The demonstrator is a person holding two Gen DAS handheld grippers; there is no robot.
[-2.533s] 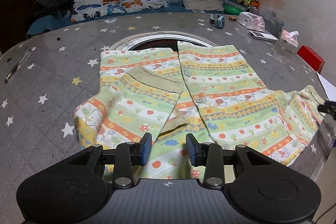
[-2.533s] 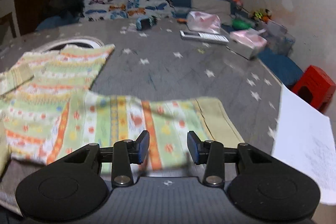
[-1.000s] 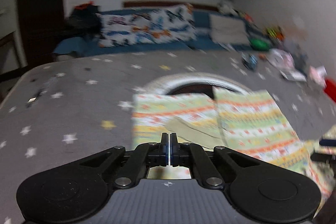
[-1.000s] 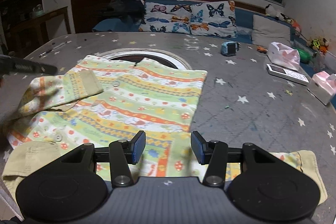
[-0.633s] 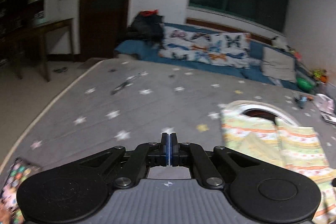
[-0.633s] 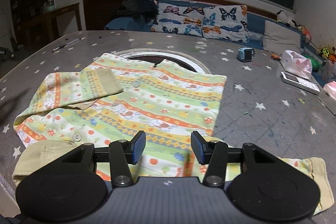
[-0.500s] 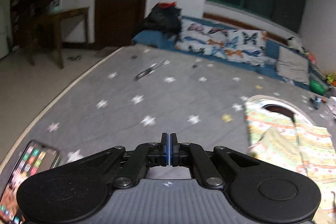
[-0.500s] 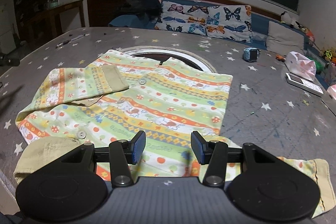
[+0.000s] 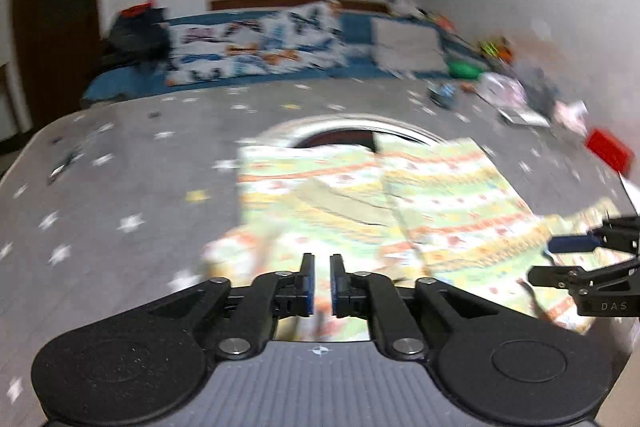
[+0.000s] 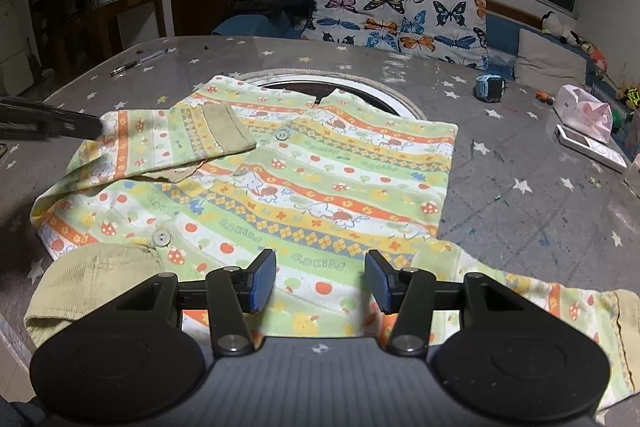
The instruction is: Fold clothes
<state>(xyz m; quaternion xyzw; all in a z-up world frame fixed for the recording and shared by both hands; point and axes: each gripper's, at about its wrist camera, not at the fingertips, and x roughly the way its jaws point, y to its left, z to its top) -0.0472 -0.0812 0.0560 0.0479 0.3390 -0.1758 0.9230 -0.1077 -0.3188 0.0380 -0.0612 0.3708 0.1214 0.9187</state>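
- Green, orange and yellow striped child's shirt with printed mushrooms and buttons [image 10: 320, 187] lies spread flat on grey star-print tabletop [image 10: 540, 195], near the front edge, its collar over a round white-rimmed opening [image 10: 360, 87] in the middle of the surface.
- One sleeve with tan cuff [image 10: 224, 129] is folded in across the chest; other sleeve [image 10: 560, 307] trails flat toward the front right corner.
- Tan ribbed hem [image 10: 92, 283] sits at the front left edge.
- Left gripper [image 9: 322, 285] over the folded-sleeve side of the shirt, jaws opening, narrow gap, nothing pinched between the blue pads; view blurred.
- Right gripper [image 10: 320, 285] hovers above the shirt's lower part, jaws parted wide, released, cloth under them but not gripped.
- Right gripper also shows at the right edge of the left wrist view [image 9: 576, 247], above the trailing sleeve.
- Blue watch [image 10: 490, 89], white remote [image 10: 592, 147] and pink-white tissue pack [image 10: 584, 113] near the far right edge of the surface.
- Pen [image 10: 138, 61] at the far left edge.
- Butterfly-print cushion [image 10: 400, 23] on a blue sofa behind.
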